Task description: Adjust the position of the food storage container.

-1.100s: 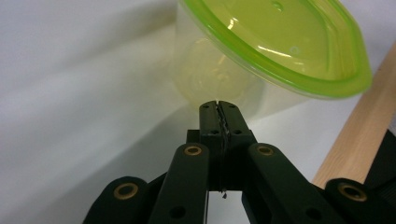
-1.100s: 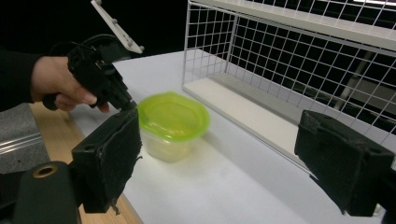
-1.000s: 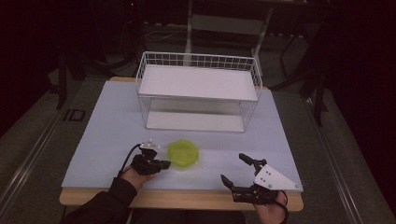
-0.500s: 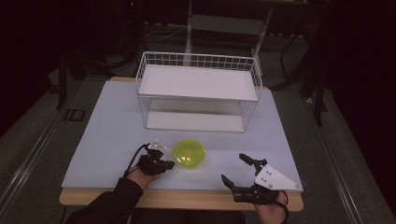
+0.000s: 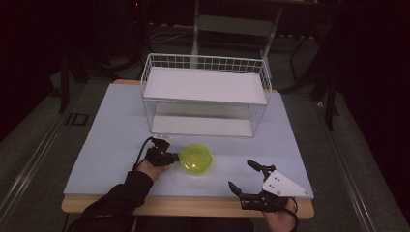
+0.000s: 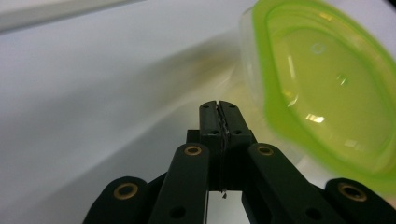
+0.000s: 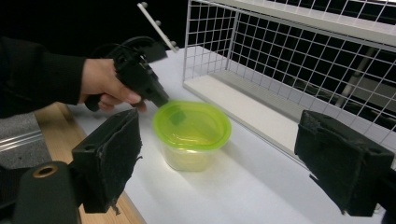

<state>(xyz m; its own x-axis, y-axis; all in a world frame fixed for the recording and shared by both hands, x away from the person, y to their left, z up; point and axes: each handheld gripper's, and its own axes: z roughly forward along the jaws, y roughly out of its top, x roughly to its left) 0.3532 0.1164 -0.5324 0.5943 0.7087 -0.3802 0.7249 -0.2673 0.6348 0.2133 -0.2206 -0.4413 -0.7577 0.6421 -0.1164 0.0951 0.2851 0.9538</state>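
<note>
— Being pushed or dragged across the bench (image 5: 111, 145), is it, that green-lidded container (image 5: 196, 158)?

— It is being handled at its rim by the left gripper (image 5: 175, 156), whose jaws are being held pressed together. In the left gripper view the jaws are meeting with no gap, and the container (image 6: 322, 93) is sitting just beside their tips, off to one side. Whether a thin edge of the lid is being pinched cannot be told.

— And where is the container being kept?

— It is standing upright on the bench, just in front of the white wire rack (image 5: 205, 99), near its lower shelf. From the right gripper view the container (image 7: 191, 133) is being seen with the left gripper touching its lid edge.

— What is the right gripper (image 5: 246, 175) doing?

— It is being held wide apart near the front edge of the bench, well clear of the container, with its jaws pointing toward it.

— What is being called for next?

— Judging by the layout, the container is probably being steered toward the rack; a firmer hold or a steadying from the right gripper would likely be needed before it is lifted.
</note>
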